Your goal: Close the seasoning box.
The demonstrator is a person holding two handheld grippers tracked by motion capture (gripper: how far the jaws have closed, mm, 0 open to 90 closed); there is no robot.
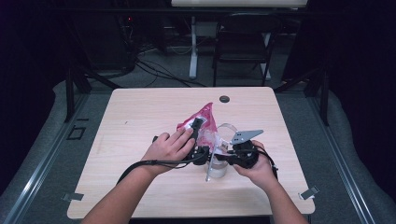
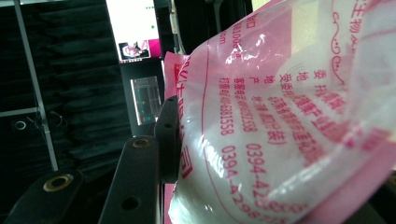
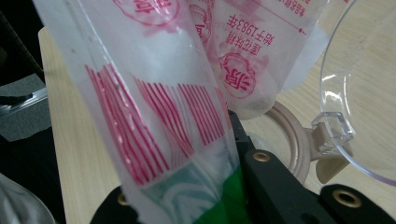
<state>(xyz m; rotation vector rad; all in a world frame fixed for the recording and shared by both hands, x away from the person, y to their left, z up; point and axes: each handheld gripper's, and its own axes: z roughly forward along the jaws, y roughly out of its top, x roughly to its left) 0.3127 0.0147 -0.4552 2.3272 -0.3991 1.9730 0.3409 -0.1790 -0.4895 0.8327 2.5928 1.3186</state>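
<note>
Because the pink-printed plastic bag [image 1: 201, 125] is thin, soft film part-filled with white powder, treat it as limp, slippery and easily torn. Nearest you, the clear jar [image 1: 217, 169] stands on the counter [image 1: 140, 116] with its hinged lid [image 3: 359, 93] open. Above it, the right hand-held gripper [image 1: 223, 157] pinches the bag's lower printed edge; the left hand-held gripper [image 1: 196, 127] clamps its filled upper body. Grip seams, not the bulging middle.

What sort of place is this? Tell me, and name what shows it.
Probably a lab or studio set up for recording. A lone wooden table stands on grey carpet, ringed by black curtains, with loose cables, a folding chair and a lit monitor behind it.
</note>
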